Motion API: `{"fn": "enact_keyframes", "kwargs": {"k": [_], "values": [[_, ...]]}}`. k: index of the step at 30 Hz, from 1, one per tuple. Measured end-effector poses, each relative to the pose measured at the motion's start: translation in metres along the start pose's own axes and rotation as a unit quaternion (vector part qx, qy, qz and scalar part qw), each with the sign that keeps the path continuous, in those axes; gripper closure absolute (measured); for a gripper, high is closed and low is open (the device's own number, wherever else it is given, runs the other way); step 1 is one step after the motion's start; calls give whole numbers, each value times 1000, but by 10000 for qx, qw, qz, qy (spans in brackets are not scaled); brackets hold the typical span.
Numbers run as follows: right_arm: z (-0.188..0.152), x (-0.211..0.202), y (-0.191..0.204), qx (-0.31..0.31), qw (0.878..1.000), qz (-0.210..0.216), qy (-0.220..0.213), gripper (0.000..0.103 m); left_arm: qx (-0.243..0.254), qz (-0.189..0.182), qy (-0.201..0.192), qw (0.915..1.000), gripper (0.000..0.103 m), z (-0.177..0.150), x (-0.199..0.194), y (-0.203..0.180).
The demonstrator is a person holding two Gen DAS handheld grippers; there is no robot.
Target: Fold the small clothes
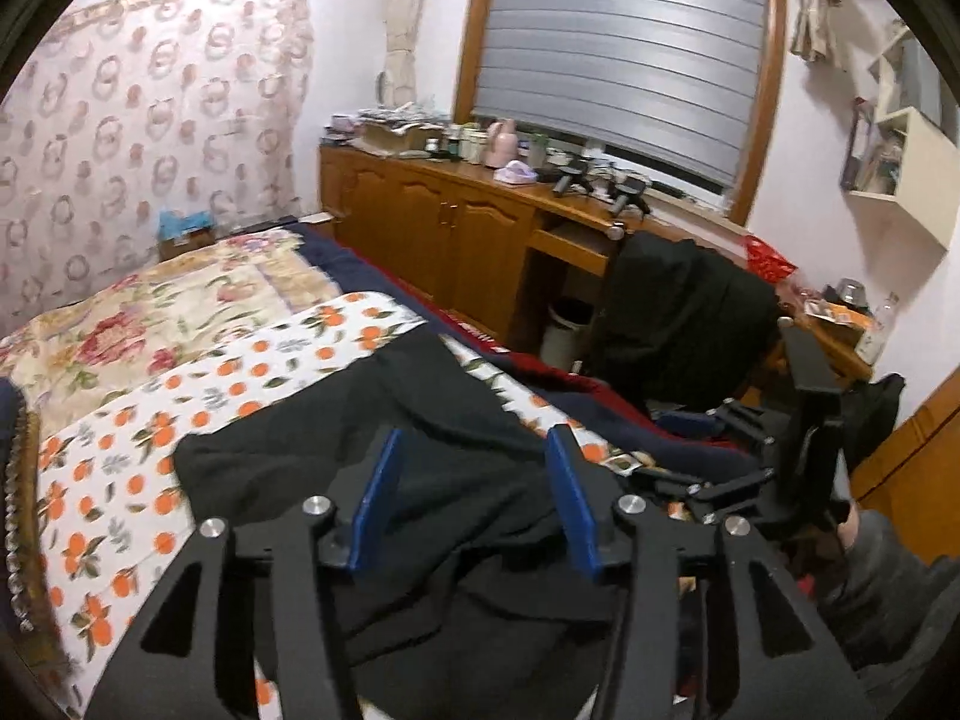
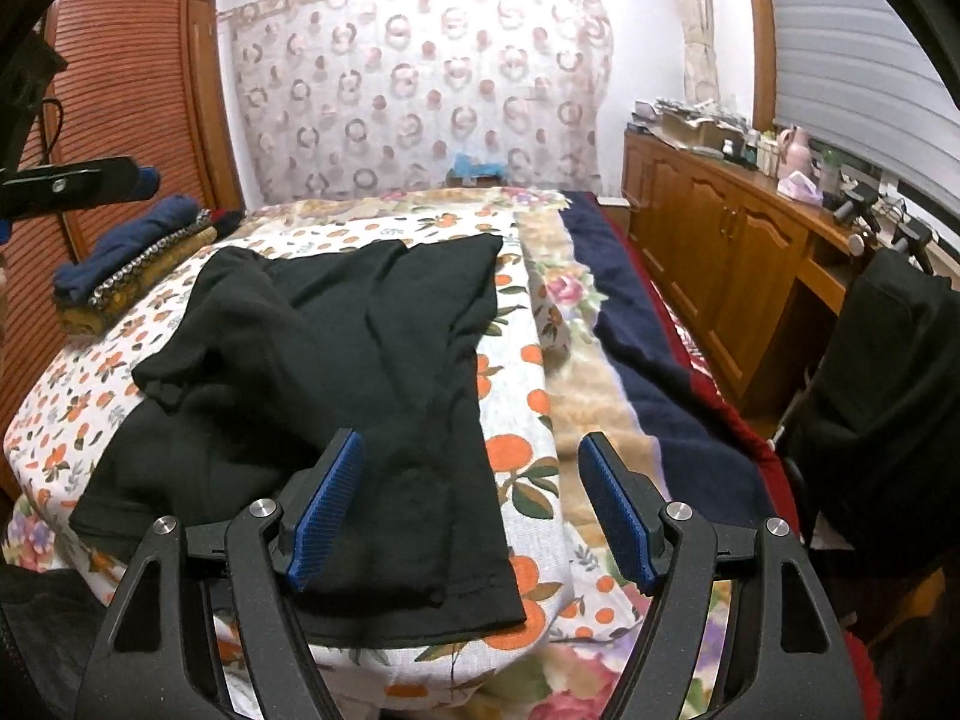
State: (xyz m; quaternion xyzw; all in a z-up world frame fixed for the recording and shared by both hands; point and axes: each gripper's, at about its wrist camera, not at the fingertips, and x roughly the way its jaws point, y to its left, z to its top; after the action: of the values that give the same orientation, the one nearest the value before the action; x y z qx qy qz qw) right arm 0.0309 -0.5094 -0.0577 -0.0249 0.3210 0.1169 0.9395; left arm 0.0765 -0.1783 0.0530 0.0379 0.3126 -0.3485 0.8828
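Across the orange-print sheet, the black garment runs lengthwise away from both gaping, empty tools, left tool and right tool; its near hem lies under the right.

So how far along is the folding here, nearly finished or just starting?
Partly done. A small stack of folded clothes already sits at the far corner of the bed. In hand: the black garment lies on the orange-print sheet, partly folded over and rumpled. The left gripper and right gripper are both open, gripping nothing. Left: finish folding it and stack it.
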Motion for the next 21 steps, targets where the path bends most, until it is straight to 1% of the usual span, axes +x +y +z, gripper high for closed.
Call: {"fn": "enact_keyframes", "kwargs": {"k": [5, 8, 12, 17, 21], "values": [[11, 4, 10, -153, 9999, 53, -26, 27, -322, 440, -31, 9985, 54, -20, -13, 34], [20, 9, 18, -268, 9995, 122, -66, 27, -533, 686, -40, 9962, 54, -35, -23, 53], [31, 15, 35, -440, 9986, 265, -113, 27, -679, 1007, -45, 9926, 54, -53, -33, 71], [46, 26, 65, -689, 9960, 545, -161, 27, -890, 1230, -12, 9884, 54, -73, -43, 92], [57, 37, 97, -963, 9918, 815, -181, 27, -1091, 1343, 4, 9849, 54, -87, -51, 107]]}}
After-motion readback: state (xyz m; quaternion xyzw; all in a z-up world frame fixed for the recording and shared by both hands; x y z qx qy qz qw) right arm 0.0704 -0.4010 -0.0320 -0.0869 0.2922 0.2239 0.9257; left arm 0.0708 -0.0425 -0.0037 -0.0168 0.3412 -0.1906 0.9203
